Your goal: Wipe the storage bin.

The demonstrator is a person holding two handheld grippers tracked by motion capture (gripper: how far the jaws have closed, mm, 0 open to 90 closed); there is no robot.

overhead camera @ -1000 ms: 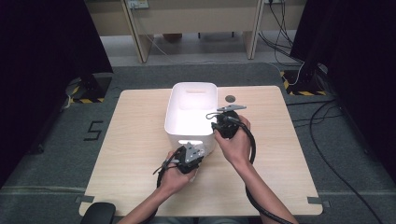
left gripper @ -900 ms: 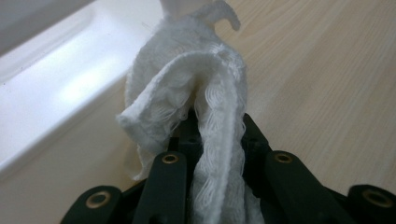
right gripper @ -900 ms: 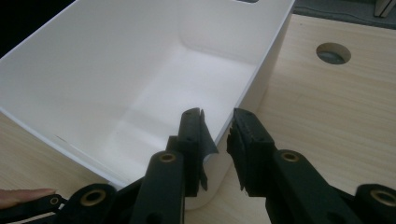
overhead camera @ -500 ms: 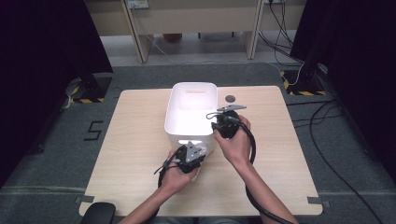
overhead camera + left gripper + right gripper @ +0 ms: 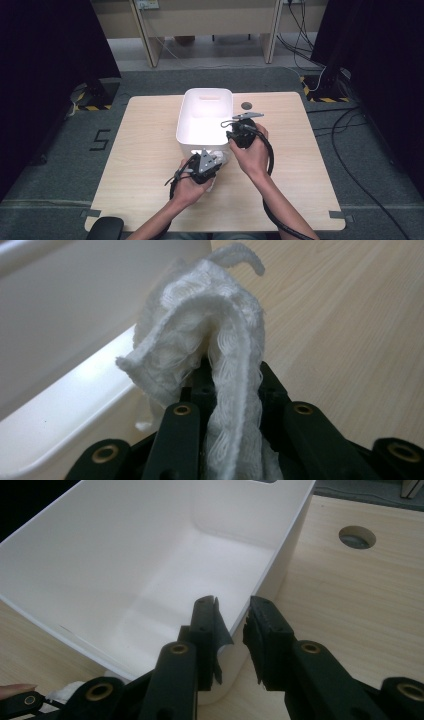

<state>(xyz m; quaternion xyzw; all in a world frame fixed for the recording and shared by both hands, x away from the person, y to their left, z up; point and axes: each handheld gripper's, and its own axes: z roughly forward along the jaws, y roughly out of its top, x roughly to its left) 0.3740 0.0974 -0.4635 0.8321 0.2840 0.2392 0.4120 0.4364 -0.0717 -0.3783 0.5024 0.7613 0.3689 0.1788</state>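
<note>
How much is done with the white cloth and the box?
Done: the left gripper has its jaws shut on the white cloth, lifted beside the white box.
In hand: the right gripper has its jaws astride the box's wall, steadying it.
Left: the box looks empty inside; the cloth probably goes in next.

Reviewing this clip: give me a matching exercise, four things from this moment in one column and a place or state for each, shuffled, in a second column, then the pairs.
Things:
1. white rectangular plastic bin
2. white knitted cloth
3. right tool
4. round hole in the wooden table top

States:
A. clamped between shut black jaws
B. jaws astride the bin's wall at a near corner
C. stands open and empty on the table
D. beside the bin's far right corner

Pairs: 1-C, 2-A, 3-B, 4-D
</note>
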